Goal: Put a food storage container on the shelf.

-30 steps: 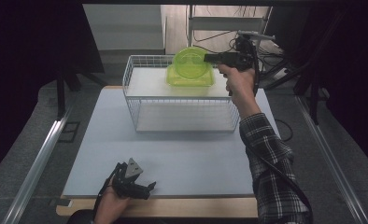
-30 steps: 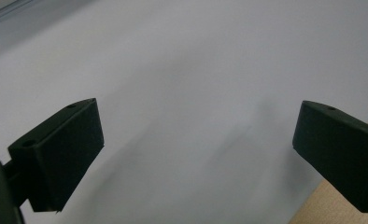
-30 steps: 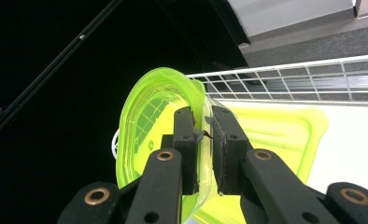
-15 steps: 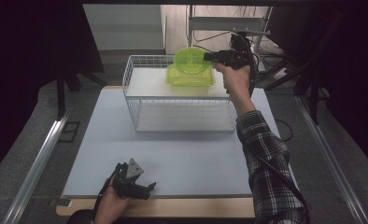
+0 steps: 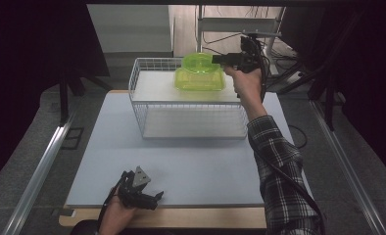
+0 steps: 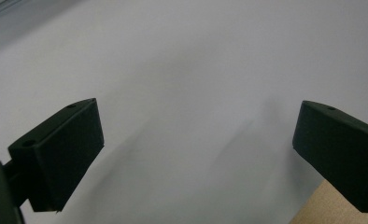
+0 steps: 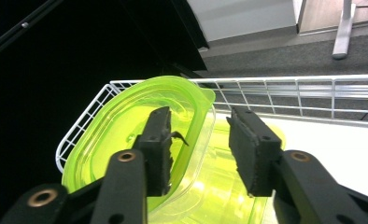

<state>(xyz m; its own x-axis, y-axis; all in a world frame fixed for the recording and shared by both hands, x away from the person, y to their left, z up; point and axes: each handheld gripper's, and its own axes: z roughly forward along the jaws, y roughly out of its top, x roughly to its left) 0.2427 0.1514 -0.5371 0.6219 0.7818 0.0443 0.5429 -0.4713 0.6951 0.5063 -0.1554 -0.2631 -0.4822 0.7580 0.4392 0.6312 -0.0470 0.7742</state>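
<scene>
A: Where's the right arm?

B: Stretched out over the far side of the desk (image 5: 191, 161), plaid sleeve (image 5: 279, 166) up, forearm angled away from the person. The right gripper (image 5: 215, 59) sits level at the top of the white wire basket (image 5: 137, 78), its tips aimed toward the left of the high view.

A: And what is it at?

B: A green container lid (image 7: 126, 135), tilted, leaning with its rim up against the basket's back wire. It rests on a green container (image 7: 219, 196) that sits on the basket's upper shelf, at the right rear corner.

A: Is the lid pinched?

B: Not now. The jaws have just been opening. In the right gripper view the lid's edge stands between them: one jaw lies against the inner face of the lid, the other is apart from it, with a gap.

A: Count things for me.

B: One basket, one container, one lid, two grippers.

A: Which way does the lid run?

B: It's oval; its long axis runs roughly along the gripper's line in the gripper view, and its hollow side faces the gripper.

A: The left hand?

B: Low at the near edge of the desk, holding the left gripper (image 5: 154, 198) just above the surface. Its jaws are spread wide with only bare desk between them.
</scene>
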